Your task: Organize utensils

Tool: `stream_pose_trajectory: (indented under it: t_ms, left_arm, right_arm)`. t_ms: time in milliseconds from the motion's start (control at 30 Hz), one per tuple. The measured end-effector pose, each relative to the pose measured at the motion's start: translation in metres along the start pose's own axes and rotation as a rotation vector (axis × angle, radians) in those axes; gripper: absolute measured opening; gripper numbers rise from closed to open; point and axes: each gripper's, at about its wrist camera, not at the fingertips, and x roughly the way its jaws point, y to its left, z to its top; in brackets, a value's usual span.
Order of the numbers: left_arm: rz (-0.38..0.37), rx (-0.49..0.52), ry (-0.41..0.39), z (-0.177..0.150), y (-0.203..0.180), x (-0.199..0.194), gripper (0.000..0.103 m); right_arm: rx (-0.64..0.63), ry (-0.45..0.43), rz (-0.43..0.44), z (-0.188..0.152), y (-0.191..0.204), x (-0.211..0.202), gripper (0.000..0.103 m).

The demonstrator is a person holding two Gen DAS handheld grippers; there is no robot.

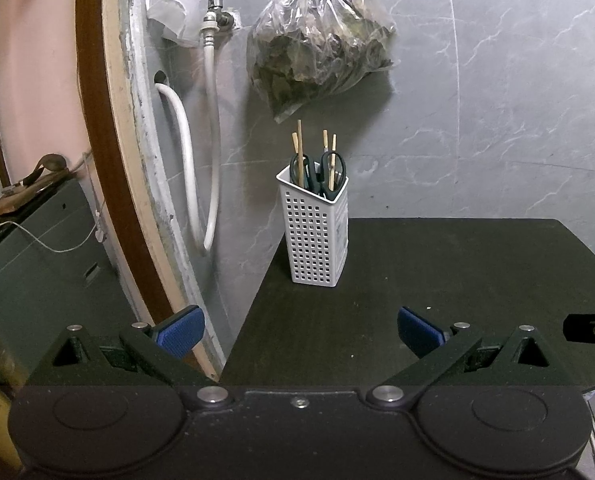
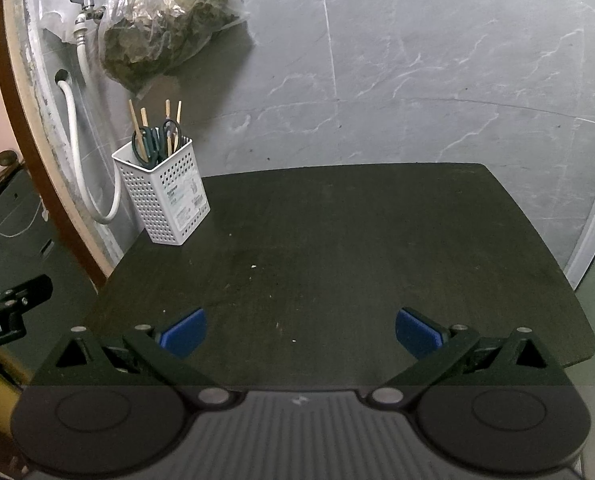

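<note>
**Spotter:** Where's the holder from your fingers?

**Me:** From the left gripper (image 1: 301, 330) the holder (image 1: 315, 232) sits at 12 o'clock, near the far-left corner of the surface (image 1: 457, 300). From the right gripper (image 2: 301, 330) the same holder (image 2: 165, 196) is off at 10 o'clock and farther away. I judge the left one nearer and better lined up.

**Spotter:** Fingers?

**Me:** Both pairs stand wide apart, holding nothing.

**Spotter:** What's in it?

**Me:** 4 chopsticks (image 1: 299, 148) and 2 pairs of scissors (image 1: 333, 172), handles up. Their long axes run near vertical, chopstick ends pointing to 12 o'clock and leaning slightly. The holder itself stands upright, long axis vertical.

**Spotter:** Anything loose on the surface?

**Me:** Only crumbs that I can see. The sorting looks done or close to it. If I lift anything, the pull should go straight up along the sticks.
</note>
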Motion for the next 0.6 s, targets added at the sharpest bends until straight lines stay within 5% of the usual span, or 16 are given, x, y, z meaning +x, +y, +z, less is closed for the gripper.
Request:
stream_pose_trajectory:
  t_ms: [600]
  left_arm:
    - [0.037, -0.008, 0.023, -0.002, -0.019, 0.002, 0.102]
  right_arm:
    - [-0.026, 0.026, 0.029, 0.005, -0.014, 0.008, 0.103]
